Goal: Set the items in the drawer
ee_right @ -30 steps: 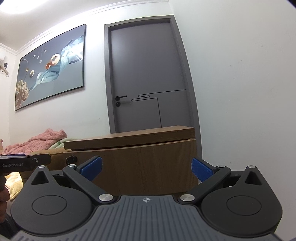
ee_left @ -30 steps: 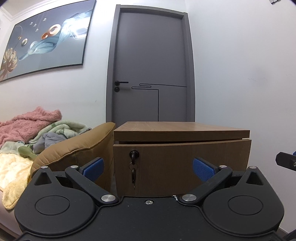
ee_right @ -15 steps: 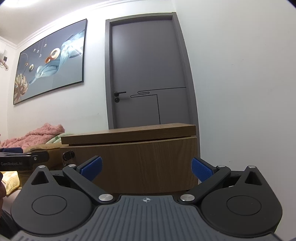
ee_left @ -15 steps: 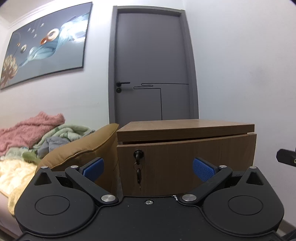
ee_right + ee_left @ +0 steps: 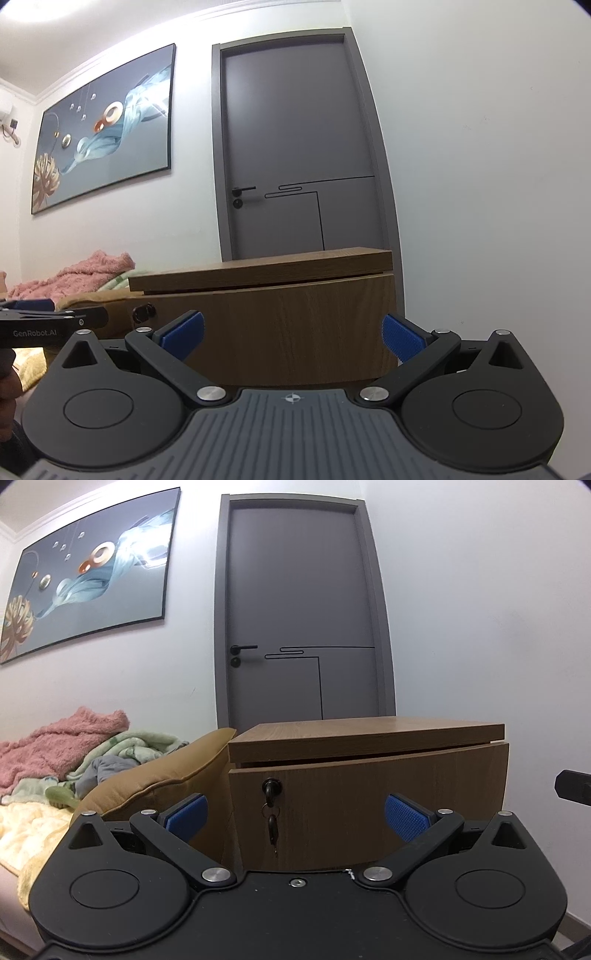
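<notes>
Both tongs are spread wide with nothing between their blue pads. The left tongs (image 5: 295, 818) face a wooden cabinet (image 5: 369, 734). Their left pad (image 5: 185, 815) sits in front of the cabinet's left front corner and their right pad (image 5: 405, 816) before the right half of the drawer (image 5: 369, 805). The drawer front is shut under the cabinet's top, with only a thin dark gap between them. Near the drawer's left edge is a black lock (image 5: 272, 787) with a key in it, and a second key (image 5: 273, 830) dangles below. The lock lies between the two pads in the left wrist view.

The right tongs (image 5: 293, 338) point at the same drawer front from further right. Their pads (image 5: 183, 334) frame the plain wood, and the lock shows only as a dark spot beyond the left pad. At the left edge of that view the left tongs appear side-on, a black bar marked GenRobot.AI, with part of a hand (image 5: 7, 384) below.

Just left of the cabinet is a tan cushion (image 5: 155, 775), touching or nearly touching its side. Beyond it is a heap of blankets (image 5: 62, 746), pink, green and pale yellow. Behind the cabinet stands a closed grey door (image 5: 299, 609) with a black handle, and a painting (image 5: 88, 572) hangs on the wall to its left. No loose items for the drawer can be seen.
</notes>
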The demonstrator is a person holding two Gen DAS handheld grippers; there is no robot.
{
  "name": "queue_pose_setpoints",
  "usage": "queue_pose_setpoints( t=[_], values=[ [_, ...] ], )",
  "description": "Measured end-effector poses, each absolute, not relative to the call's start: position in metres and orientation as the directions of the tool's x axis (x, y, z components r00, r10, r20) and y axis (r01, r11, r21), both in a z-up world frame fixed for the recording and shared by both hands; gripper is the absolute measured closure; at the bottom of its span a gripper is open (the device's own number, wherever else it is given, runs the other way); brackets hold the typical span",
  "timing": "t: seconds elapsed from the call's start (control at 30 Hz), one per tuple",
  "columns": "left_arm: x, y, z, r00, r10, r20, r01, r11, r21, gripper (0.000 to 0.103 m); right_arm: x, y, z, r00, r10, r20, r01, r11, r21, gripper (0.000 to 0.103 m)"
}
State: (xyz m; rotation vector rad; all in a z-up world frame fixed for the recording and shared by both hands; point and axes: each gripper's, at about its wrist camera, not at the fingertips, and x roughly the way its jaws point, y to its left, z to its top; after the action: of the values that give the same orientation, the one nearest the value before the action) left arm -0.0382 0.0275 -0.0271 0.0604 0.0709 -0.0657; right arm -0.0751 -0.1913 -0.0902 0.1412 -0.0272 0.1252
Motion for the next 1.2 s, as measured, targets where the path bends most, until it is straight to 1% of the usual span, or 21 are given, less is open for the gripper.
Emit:
queue_pose_setpoints(
  t=[0.37,1.2],
  values=[
    [-0.041,0.032,-0.027,0.995,-0.061,-0.074,0.065,0.996,0.056,0.001,-0.069,-0.180,-0.091,0.988,0.153,0.034,-0.156,0.979,0.128,0.000],
    [-0.047,0.040,-0.025,0.996,-0.058,-0.069,0.061,0.997,0.044,0.001,-0.068,-0.174,-0.091,0.989,0.142,0.027,-0.144,0.984,0.101,0.000]
  ],
)
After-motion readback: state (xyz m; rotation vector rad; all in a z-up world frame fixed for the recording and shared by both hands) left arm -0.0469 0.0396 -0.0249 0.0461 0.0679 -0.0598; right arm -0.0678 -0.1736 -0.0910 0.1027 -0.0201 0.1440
